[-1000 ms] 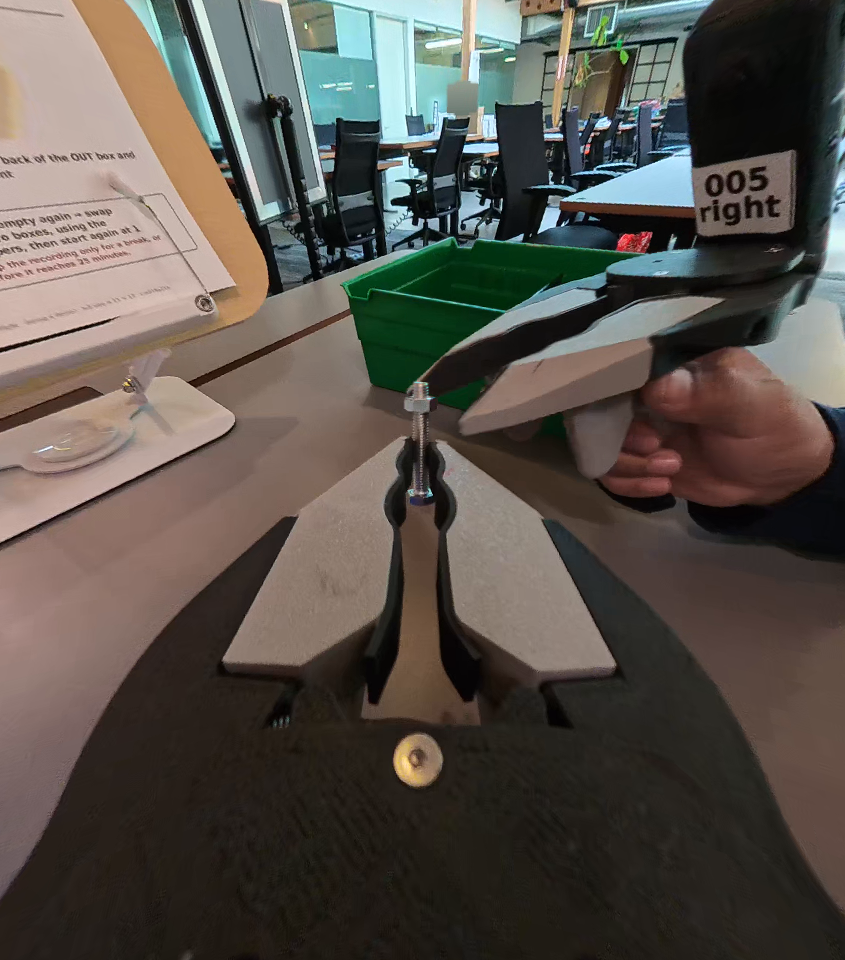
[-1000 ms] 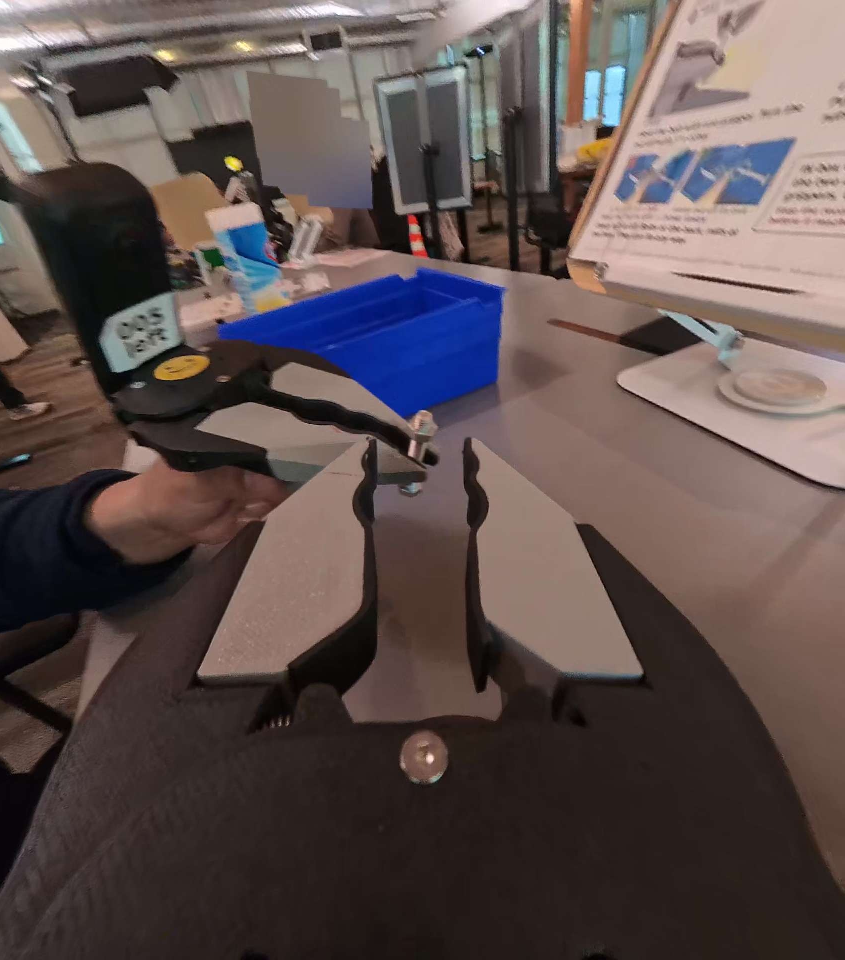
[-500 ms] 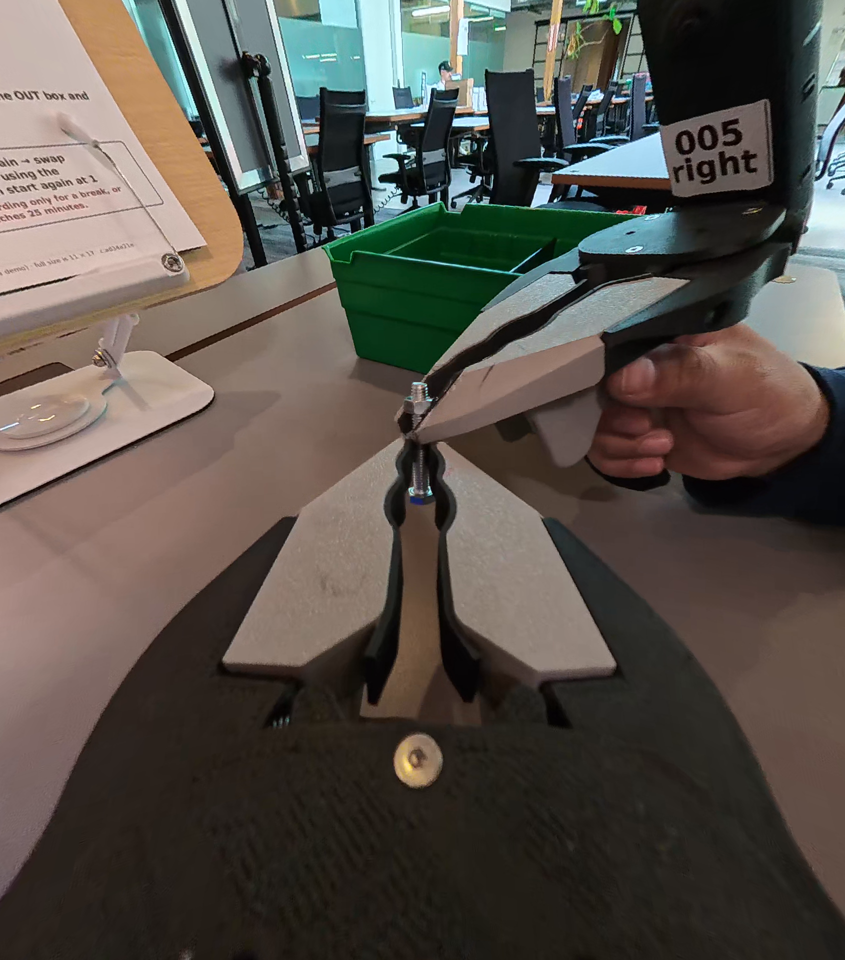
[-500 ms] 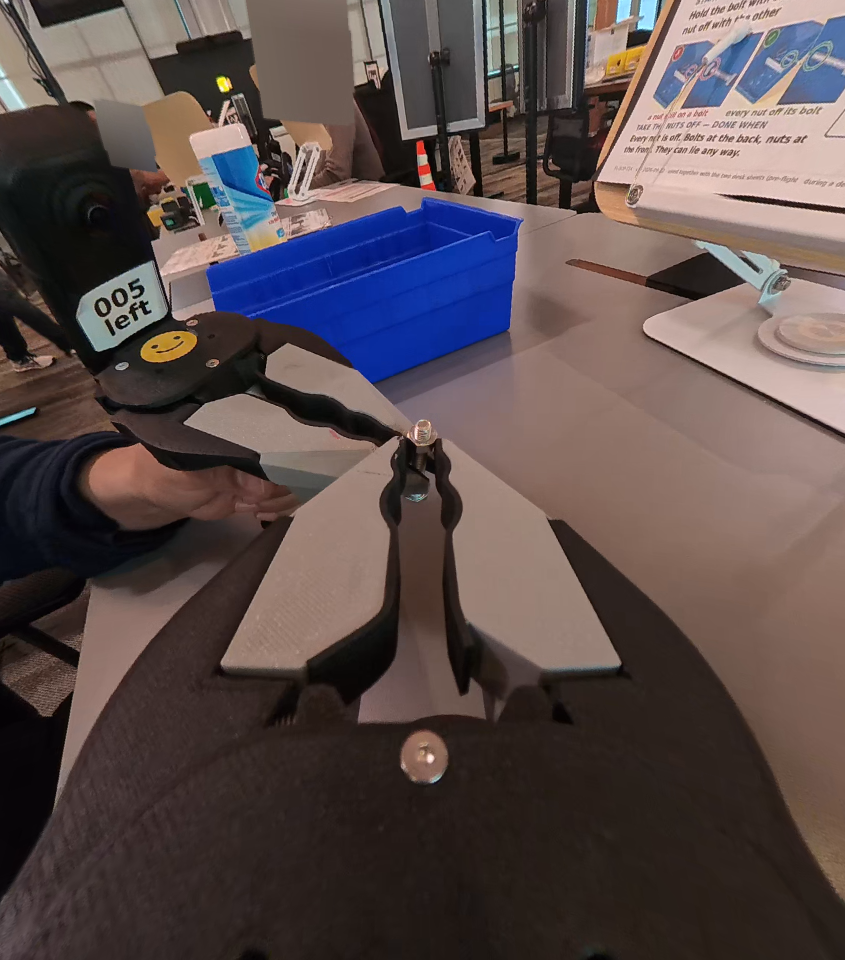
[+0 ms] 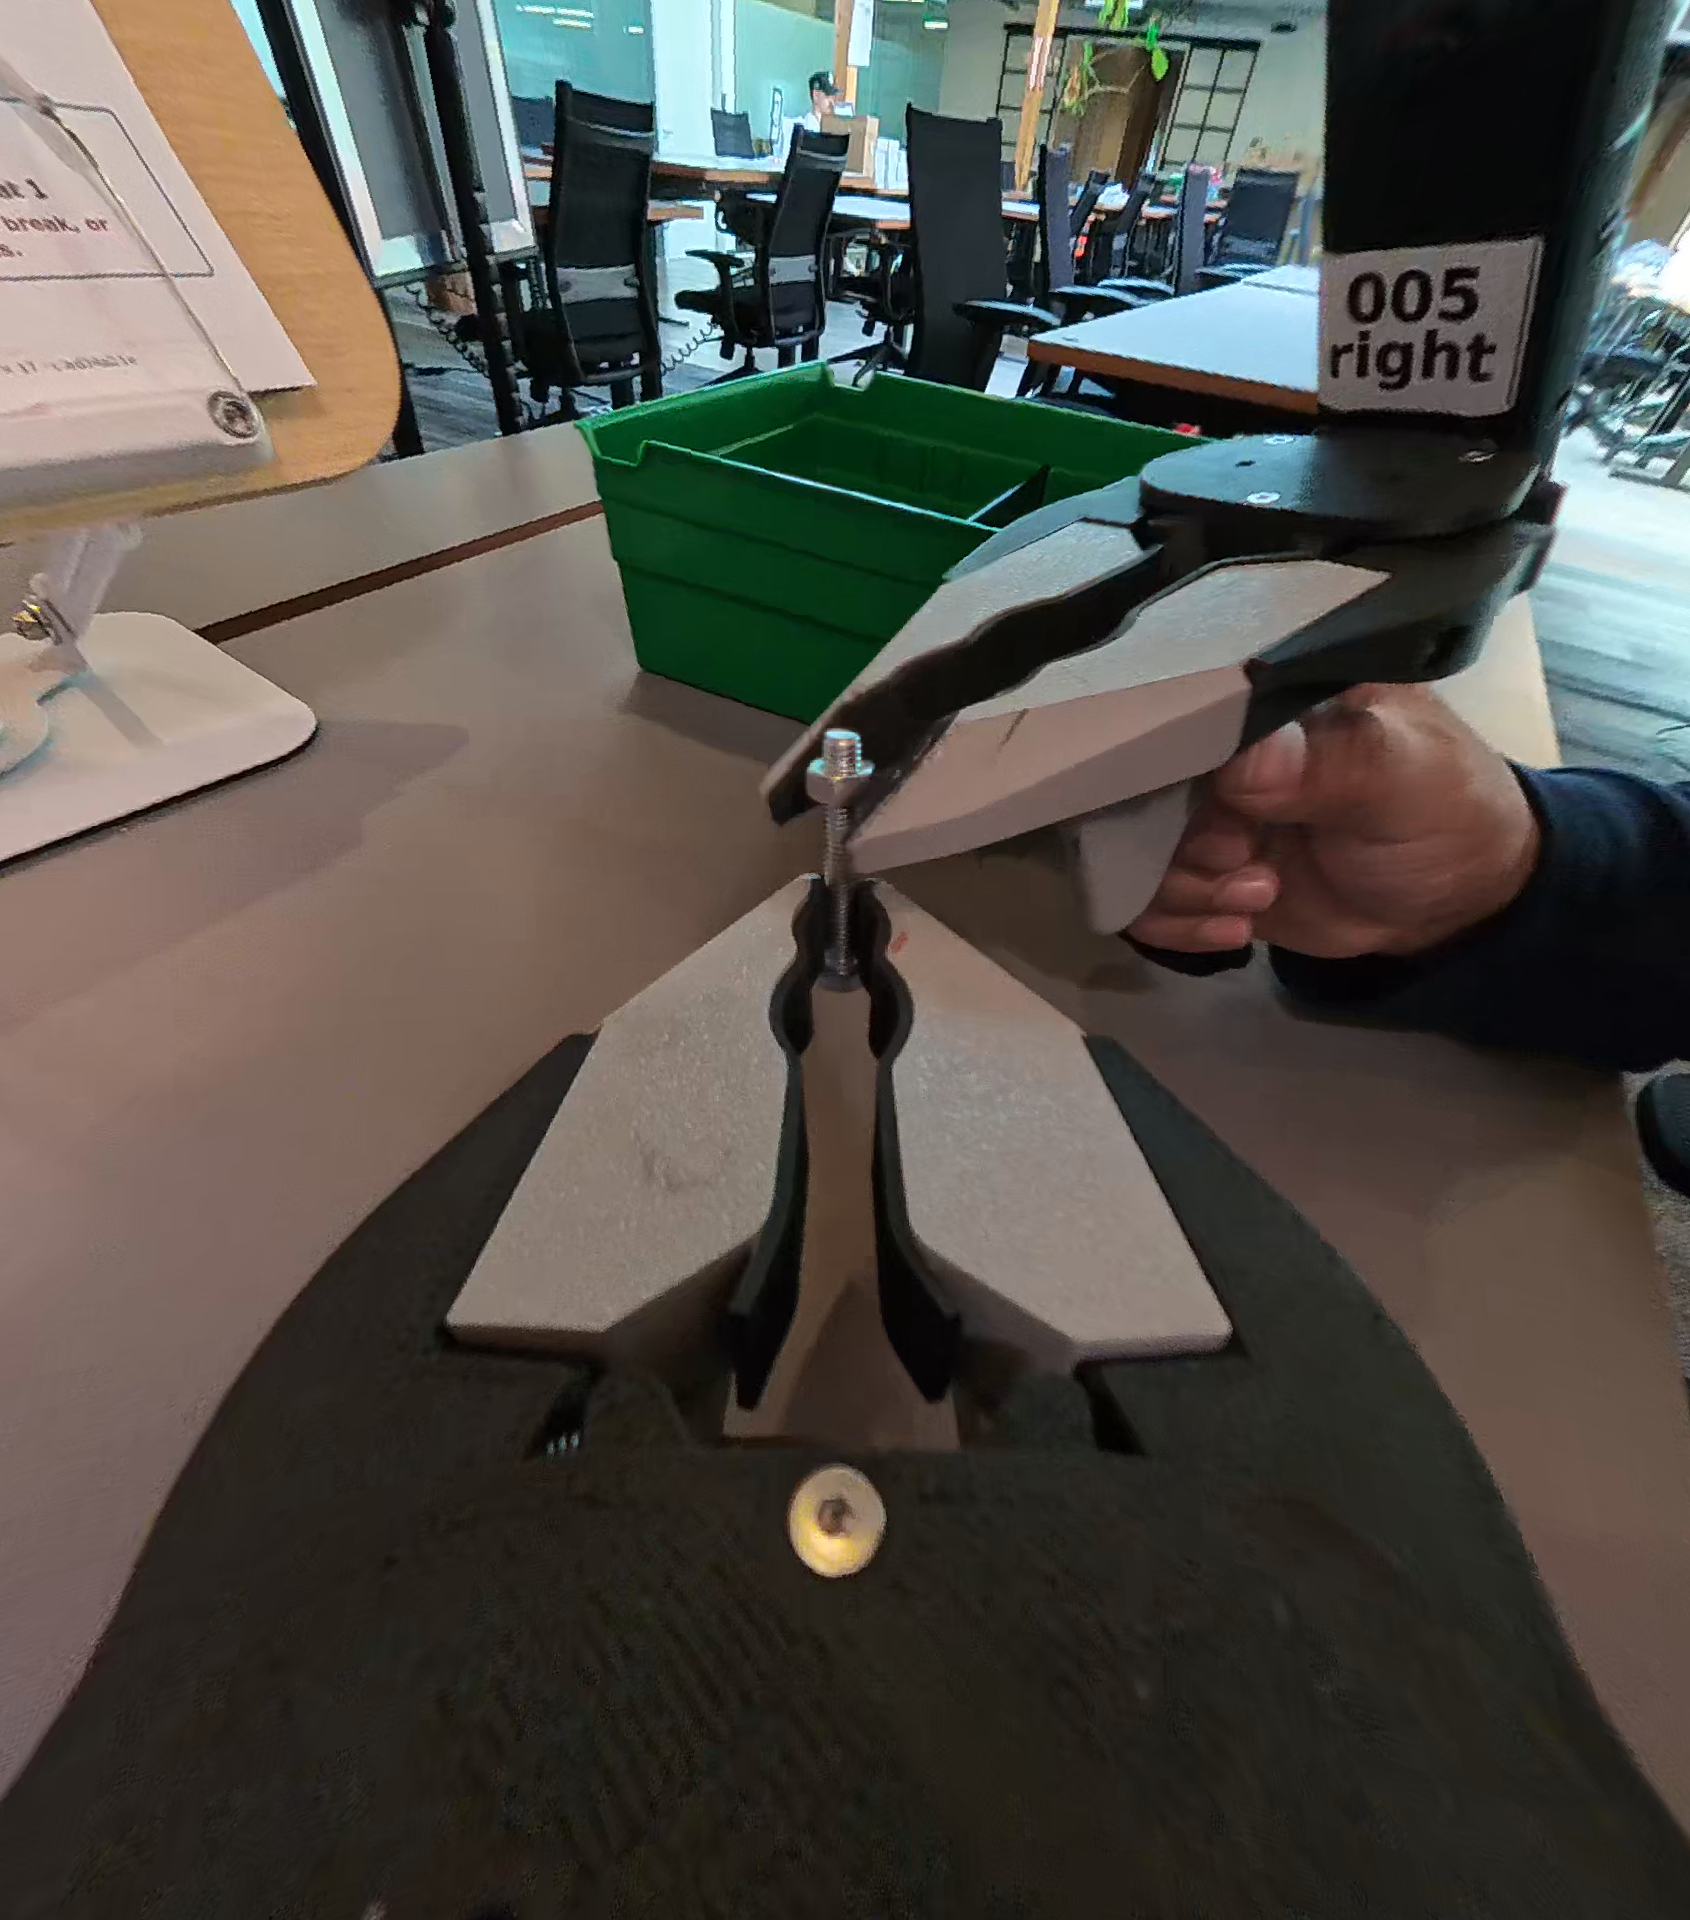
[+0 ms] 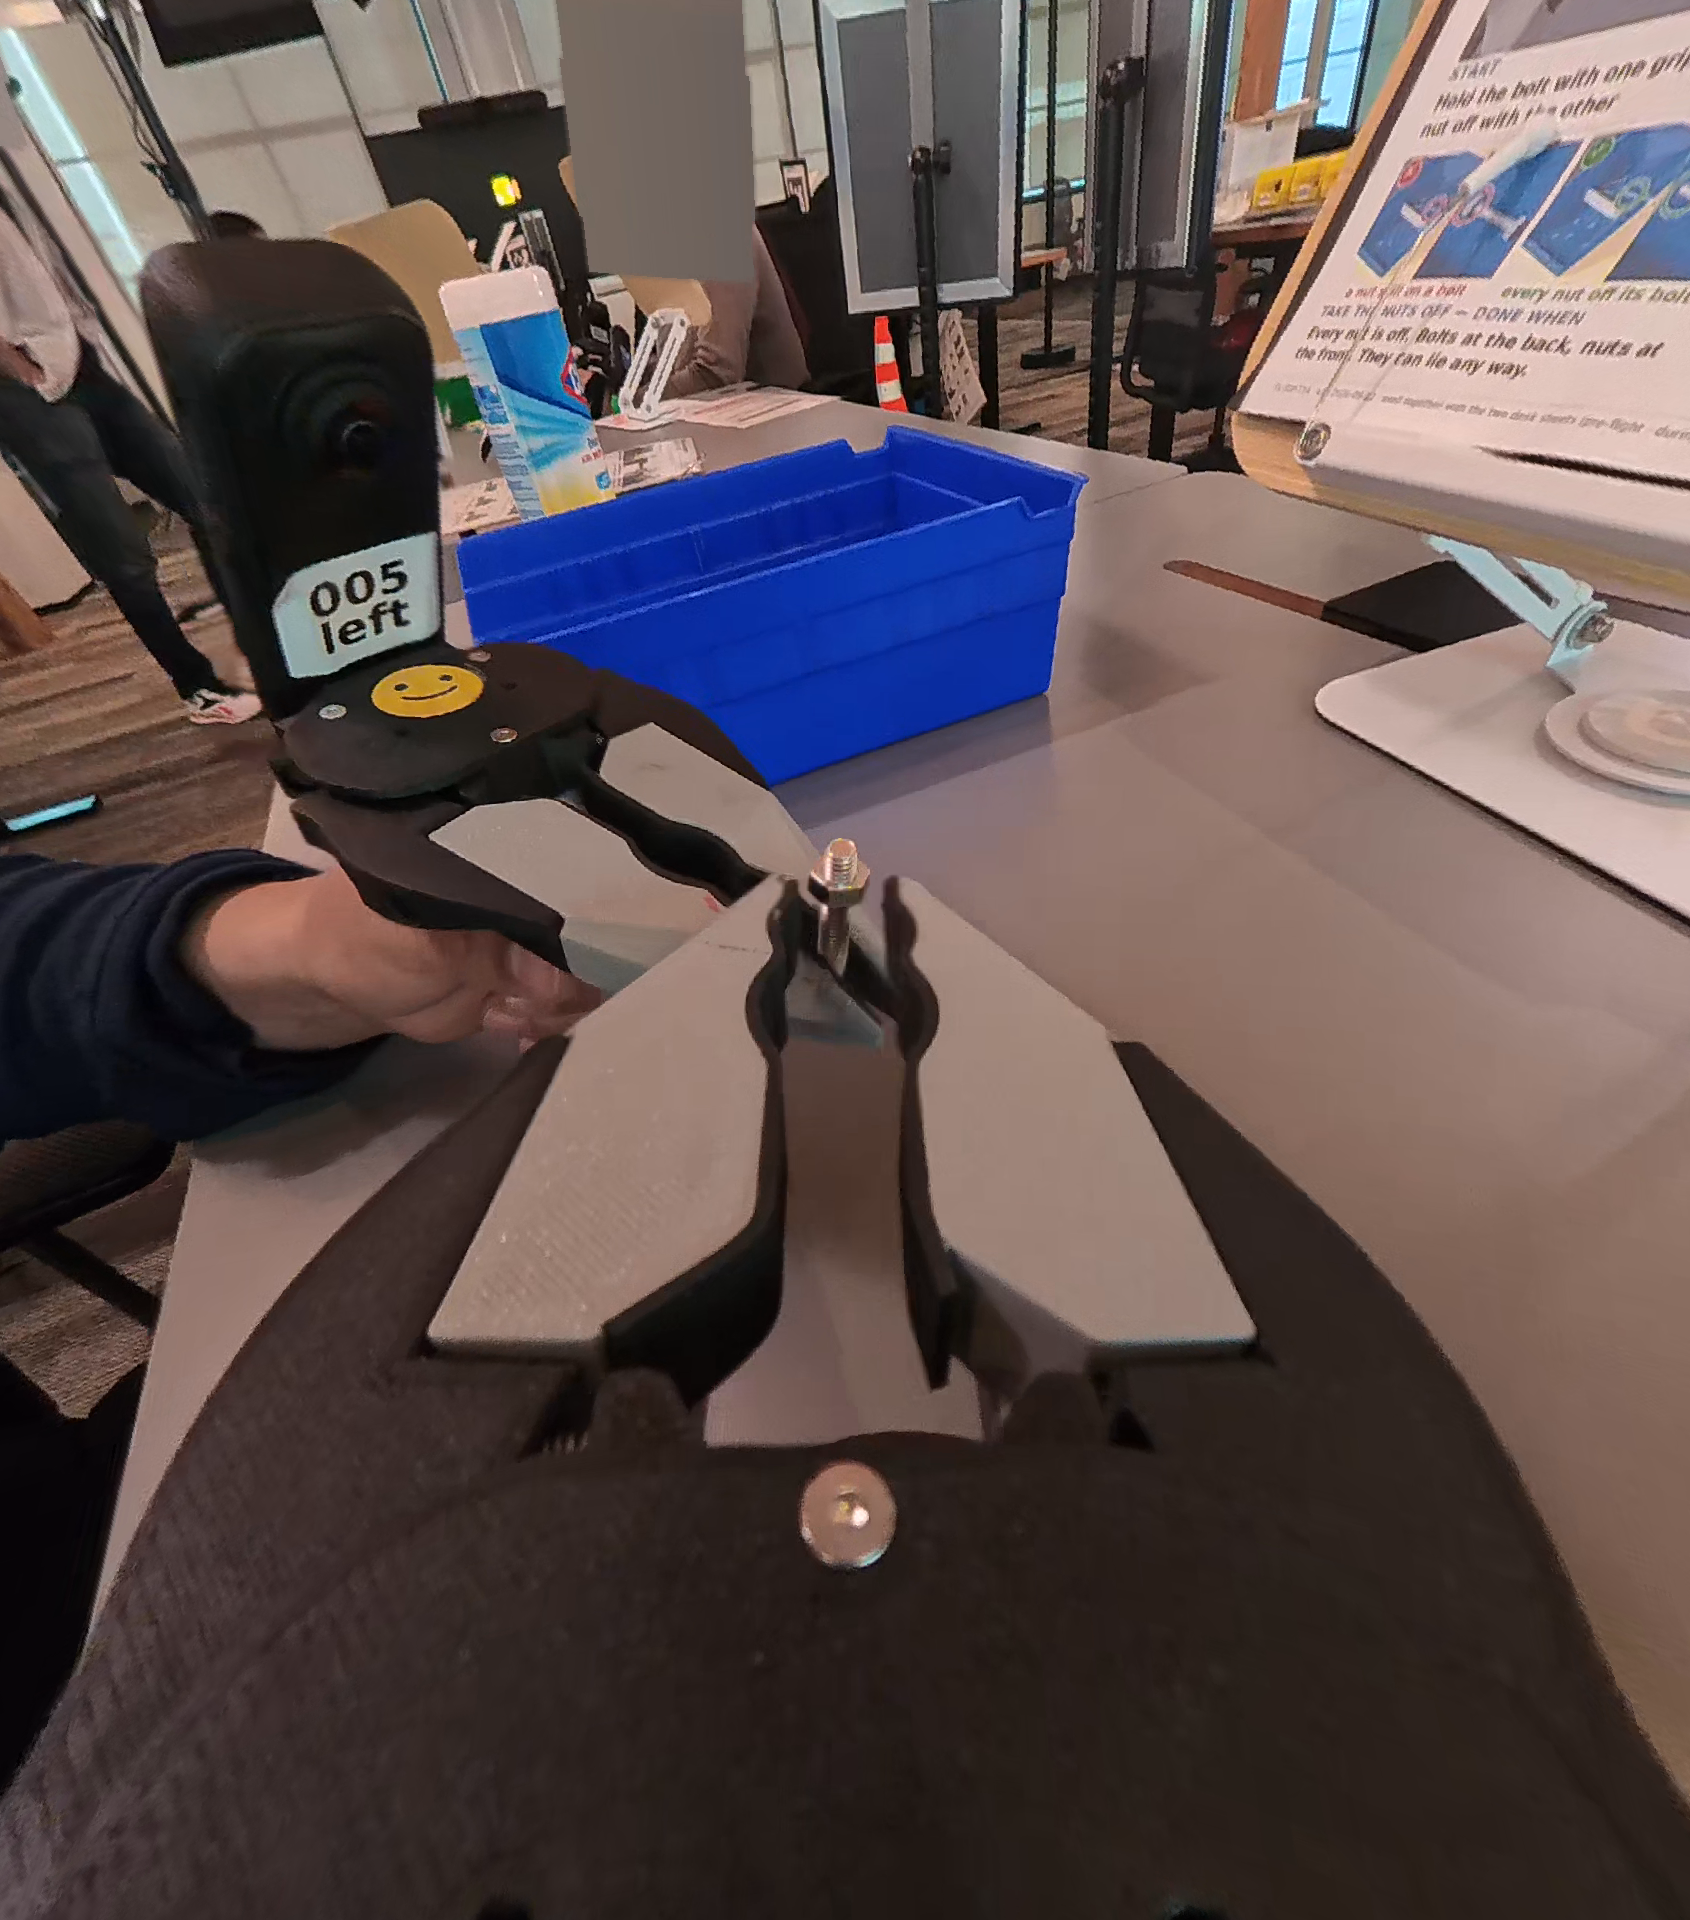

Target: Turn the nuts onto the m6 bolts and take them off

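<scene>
My left gripper (image 5: 838, 906) is shut on the lower shank of a silver bolt (image 5: 838, 862) and holds it upright above the table. A silver hex nut (image 5: 839, 774) sits near the bolt's top, with a little thread showing above it. My right gripper (image 6: 836, 902) comes in from the right, its fingertips on either side of the nut (image 6: 839, 880). A thin gap shows between each pad and the nut, so it stands open around it. In the left wrist view the right gripper (image 5: 825, 816) reaches the nut from the right, held by a hand (image 5: 1340, 831).
A green bin (image 5: 799, 561) stands behind the bolt in the left wrist view. A blue bin (image 6: 768, 623) stands at the back in the right wrist view. A document stand (image 6: 1547, 468) on a white base (image 5: 145, 707) stands on the grey table (image 5: 405, 852). A wipes canister (image 6: 529, 395) is behind the blue bin.
My right gripper came in wide open, closed on the nut half a second ago, and has now spread slightly off it. My left gripper has kept its hold on the bolt.
</scene>
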Demonstrator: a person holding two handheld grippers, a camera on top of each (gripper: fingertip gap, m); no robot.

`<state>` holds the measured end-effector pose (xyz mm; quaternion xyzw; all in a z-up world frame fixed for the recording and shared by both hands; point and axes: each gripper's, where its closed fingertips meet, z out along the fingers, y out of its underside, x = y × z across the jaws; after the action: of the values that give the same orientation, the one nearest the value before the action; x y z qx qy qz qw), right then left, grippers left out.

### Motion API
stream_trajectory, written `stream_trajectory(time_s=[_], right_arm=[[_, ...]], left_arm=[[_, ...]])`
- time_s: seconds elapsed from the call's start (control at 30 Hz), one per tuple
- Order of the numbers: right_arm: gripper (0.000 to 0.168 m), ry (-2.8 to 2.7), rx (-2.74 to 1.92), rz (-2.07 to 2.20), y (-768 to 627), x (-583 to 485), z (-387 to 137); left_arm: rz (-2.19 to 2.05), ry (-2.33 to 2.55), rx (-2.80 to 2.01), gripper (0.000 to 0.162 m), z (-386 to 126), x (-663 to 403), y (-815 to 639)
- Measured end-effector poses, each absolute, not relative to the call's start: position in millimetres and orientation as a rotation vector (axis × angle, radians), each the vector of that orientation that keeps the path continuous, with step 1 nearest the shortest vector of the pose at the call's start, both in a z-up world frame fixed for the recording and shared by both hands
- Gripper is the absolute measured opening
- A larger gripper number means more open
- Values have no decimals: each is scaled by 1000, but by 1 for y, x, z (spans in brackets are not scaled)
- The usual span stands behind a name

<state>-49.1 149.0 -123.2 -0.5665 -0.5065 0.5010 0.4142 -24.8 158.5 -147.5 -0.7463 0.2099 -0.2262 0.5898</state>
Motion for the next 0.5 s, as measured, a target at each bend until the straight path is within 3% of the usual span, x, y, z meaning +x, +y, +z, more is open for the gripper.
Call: stream_trajectory(time_s=[0.07, 0.4, 0.5], right_arm=[[24, -1265, -1403, 1257, 148, -50, -120], [29, -1187, -1399, 1294, 156, -47, -111], [19, -1150, -1393, 1313, 162, -42, -107]], left_arm=[[-522, 487, -1742, 3, -148, -25, 159], [-483, 470, -1655, 3, -127, -31, 155], [-523, 430, -1658, 3, -125, -40, 156]])
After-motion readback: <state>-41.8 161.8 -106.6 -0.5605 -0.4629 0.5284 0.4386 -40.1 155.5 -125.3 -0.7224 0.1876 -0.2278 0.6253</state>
